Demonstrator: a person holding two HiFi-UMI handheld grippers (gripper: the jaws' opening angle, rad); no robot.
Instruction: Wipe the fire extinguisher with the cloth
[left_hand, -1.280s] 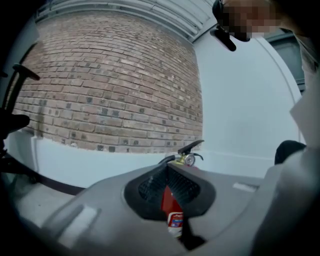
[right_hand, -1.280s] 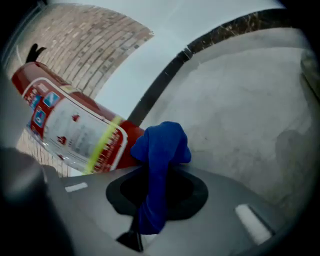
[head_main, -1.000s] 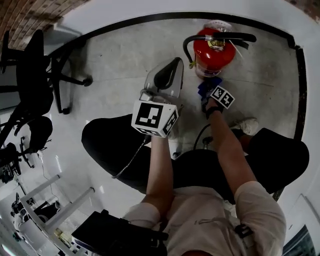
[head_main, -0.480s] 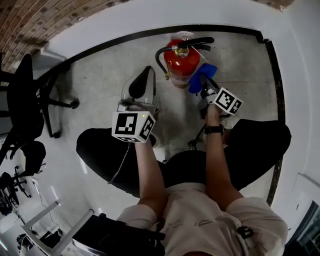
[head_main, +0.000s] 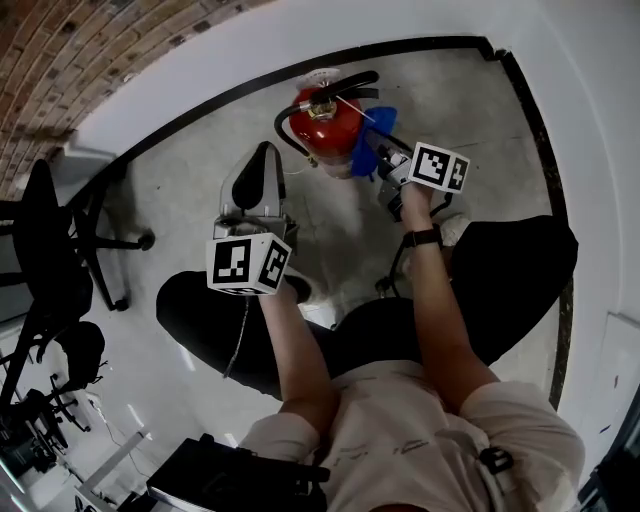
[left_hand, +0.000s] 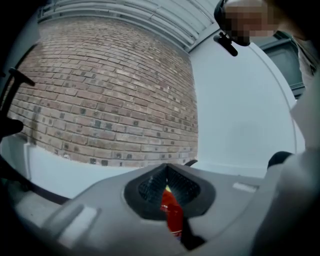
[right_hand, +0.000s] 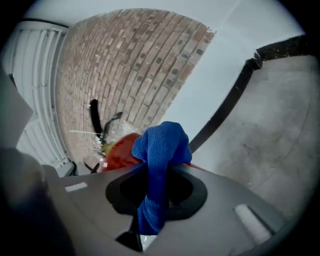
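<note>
A red fire extinguisher (head_main: 322, 128) with a black handle and hose stands on the concrete floor by the white wall. A blue cloth (head_main: 367, 148) is pressed against its right side, and my right gripper (head_main: 384, 166) is shut on that cloth. In the right gripper view the cloth (right_hand: 160, 150) bunches up out of the jaws, with the extinguisher (right_hand: 119, 152) just behind it. My left gripper (head_main: 256, 178) hangs to the lower left of the extinguisher, apart from it, jaws together and holding nothing. In the left gripper view the extinguisher (left_hand: 170, 212) shows as a red sliver past the left gripper (left_hand: 167, 178).
A black skirting strip (head_main: 200, 95) runs along the foot of the white wall, with brick (head_main: 60, 60) above it. A black office chair (head_main: 55, 235) stands at the left. The person's black-trousered legs (head_main: 200, 310) and a white shoe (head_main: 318, 308) lie near the extinguisher.
My right gripper has carried the cloth from the extinguisher's front base round to its right side. The left gripper has stayed shut and held its place beside it. The head view has shifted.
</note>
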